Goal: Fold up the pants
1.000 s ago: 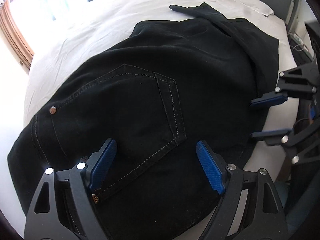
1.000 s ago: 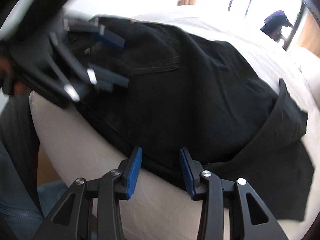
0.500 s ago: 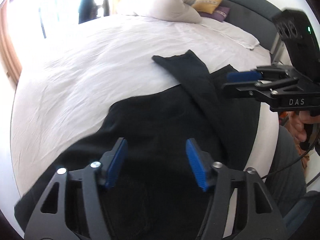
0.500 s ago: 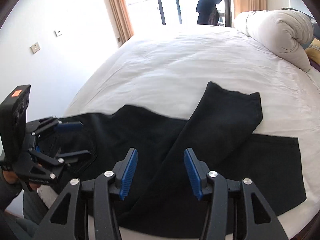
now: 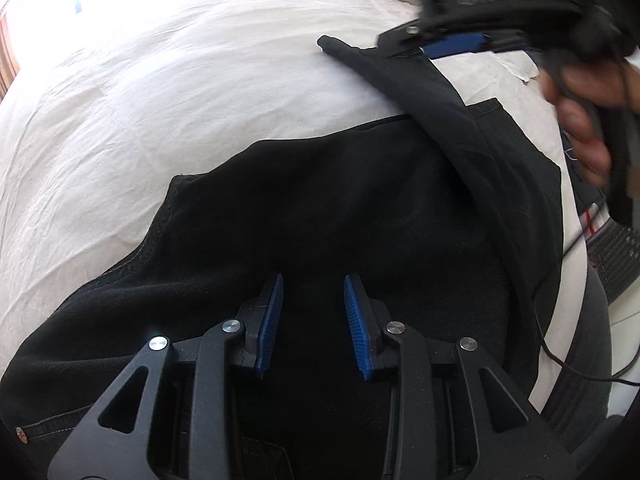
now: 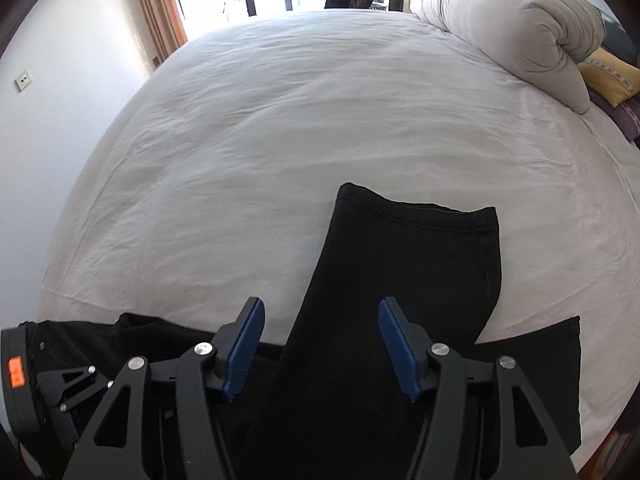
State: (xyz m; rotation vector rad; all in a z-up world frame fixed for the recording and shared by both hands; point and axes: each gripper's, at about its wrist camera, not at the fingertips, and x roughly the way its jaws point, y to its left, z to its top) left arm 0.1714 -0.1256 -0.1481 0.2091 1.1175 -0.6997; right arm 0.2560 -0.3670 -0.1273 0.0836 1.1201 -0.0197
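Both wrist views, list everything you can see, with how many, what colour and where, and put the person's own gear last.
Pants: one pair, black, spread along the near edge of the bed, one leg angled up across the sheet.
Bed sheet: one, white, wrinkled, covering the bed.
Rolled duvet: one, off-white, far right of the bed.
Cushion: one, yellow with a patterned band, behind the duvet.
Curtains: tan, beside the bright window.
Wall socket: one, white, on the left wall.
Left gripper: black with blue pads, over the pants, jaws closing, no cloth pinched yet.
Right gripper: black with blue pads, over the angled leg, jaws opening, nothing gripped.
Hand: one, on the right gripper's handle.
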